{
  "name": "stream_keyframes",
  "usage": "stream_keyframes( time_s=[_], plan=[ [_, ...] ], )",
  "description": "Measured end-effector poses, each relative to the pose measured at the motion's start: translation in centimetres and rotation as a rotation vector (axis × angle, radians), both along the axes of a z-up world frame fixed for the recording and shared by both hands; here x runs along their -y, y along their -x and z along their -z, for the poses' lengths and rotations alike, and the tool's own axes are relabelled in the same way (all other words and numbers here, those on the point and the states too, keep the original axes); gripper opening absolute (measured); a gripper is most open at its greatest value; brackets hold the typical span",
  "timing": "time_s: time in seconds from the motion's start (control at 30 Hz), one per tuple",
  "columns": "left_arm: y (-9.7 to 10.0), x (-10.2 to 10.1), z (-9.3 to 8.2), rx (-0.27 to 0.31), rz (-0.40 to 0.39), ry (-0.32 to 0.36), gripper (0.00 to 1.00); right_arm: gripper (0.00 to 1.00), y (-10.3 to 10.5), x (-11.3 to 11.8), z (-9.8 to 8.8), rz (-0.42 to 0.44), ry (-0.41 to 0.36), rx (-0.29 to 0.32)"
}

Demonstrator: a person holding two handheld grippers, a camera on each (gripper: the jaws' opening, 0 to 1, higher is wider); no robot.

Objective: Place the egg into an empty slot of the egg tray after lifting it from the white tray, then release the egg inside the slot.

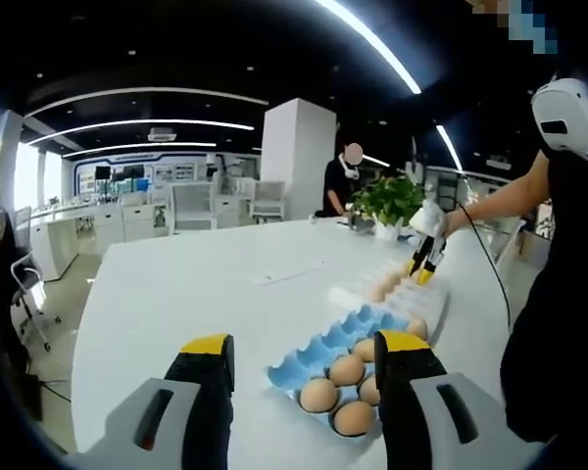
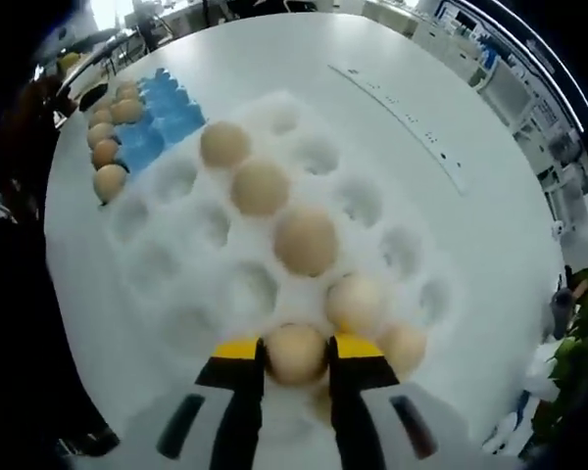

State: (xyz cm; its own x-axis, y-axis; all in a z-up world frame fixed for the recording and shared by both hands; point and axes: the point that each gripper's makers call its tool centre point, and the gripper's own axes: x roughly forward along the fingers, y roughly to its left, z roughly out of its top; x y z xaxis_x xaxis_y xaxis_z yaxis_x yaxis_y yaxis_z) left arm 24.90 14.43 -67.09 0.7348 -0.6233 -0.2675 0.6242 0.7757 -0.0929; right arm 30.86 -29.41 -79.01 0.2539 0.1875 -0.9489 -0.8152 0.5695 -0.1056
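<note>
A white tray (image 2: 372,211) lies on the white table and holds several brown eggs in a diagonal line. My right gripper (image 2: 296,351) is over its near end, jaws closed against both sides of one egg (image 2: 296,357), which sits low at its slot. The blue egg tray (image 2: 167,117) lies beyond, with several eggs along its left side. From the left gripper view, the blue egg tray (image 1: 318,354) is just ahead, the white tray (image 1: 358,294) lies behind it, and the right gripper (image 1: 423,266) points down at it. My left gripper (image 1: 306,345) hovers open, holding nothing.
A potted green plant (image 1: 390,201) stands on the table behind the white tray. A person (image 1: 341,181) is at the far end of the table. The holder's dark-clothed body (image 1: 559,313) is at the right edge. Broad bare tabletop (image 1: 196,284) spreads to the left.
</note>
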Motion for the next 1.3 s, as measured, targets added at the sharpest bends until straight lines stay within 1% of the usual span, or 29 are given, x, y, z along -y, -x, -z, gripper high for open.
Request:
stream_keyframes(
  time_s=[0.1, 0.13, 0.2, 0.27, 0.33, 0.4, 0.43, 0.7, 0.73, 0.8, 0.87, 1.03, 1.07, 1.3],
  plan=[
    [0.1, -0.3, 0.3, -0.010, -0.007, 0.002, 0.59, 0.25, -0.1, 0.2, -1.2, -0.021, 0.013, 0.047],
    [0.1, -0.3, 0.4, -0.011, -0.007, 0.001, 0.59, 0.25, -0.1, 0.3, -1.9, -0.027, 0.011, 0.065],
    [0.1, -0.4, 0.4, -0.012, -0.008, 0.001, 0.58, 0.25, -0.1, 0.3, -2.6, -0.036, 0.012, 0.076],
    [0.0, -0.6, 0.4, -0.011, -0.011, 0.001, 0.59, 0.25, -0.1, 0.3, -3.6, -0.025, -0.009, 0.094],
    [0.0, -0.6, 0.4, -0.012, -0.013, 0.002, 0.59, 0.25, 0.4, 0.3, -3.9, -0.037, -0.005, 0.084],
    [-0.1, -0.6, 0.5, -0.012, -0.010, 0.002, 0.59, 0.25, 0.1, 0.6, -4.0, -0.058, 0.015, 0.090],
    [-0.1, -0.6, 0.5, -0.012, -0.009, 0.003, 0.59, 0.25, 0.3, 0.6, -4.0, -0.054, 0.018, 0.082],
    [0.0, -0.4, 0.6, -0.017, -0.004, 0.003, 0.59, 0.25, 0.5, 0.3, -4.2, -0.062, 0.013, 0.083],
    [0.0, -0.4, 0.7, -0.016, -0.004, 0.001, 0.59, 0.25, 0.6, 0.3, -4.1, -0.064, 0.016, 0.076],
    [0.0, -0.4, 0.7, -0.019, -0.004, 0.003, 0.59, 0.25, 0.6, 0.4, -4.1, -0.072, 0.026, 0.082],
    [0.0, -0.4, 0.7, -0.019, -0.003, 0.001, 0.59, 0.26, 0.8, 0.4, -4.0, -0.069, 0.030, 0.070],
    [-0.1, -0.3, 0.8, -0.020, -0.002, 0.002, 0.59, 0.26, 0.9, 0.1, -4.2, -0.075, 0.019, 0.078],
    [-0.1, -0.3, 0.8, -0.019, -0.001, 0.001, 0.59, 0.26, 1.1, 0.0, -4.1, -0.074, 0.021, 0.068],
    [-0.1, -0.2, 0.7, -0.019, 0.000, 0.002, 0.59, 0.26, 1.1, -0.4, -4.0, -0.078, 0.010, 0.070]
  ],
)
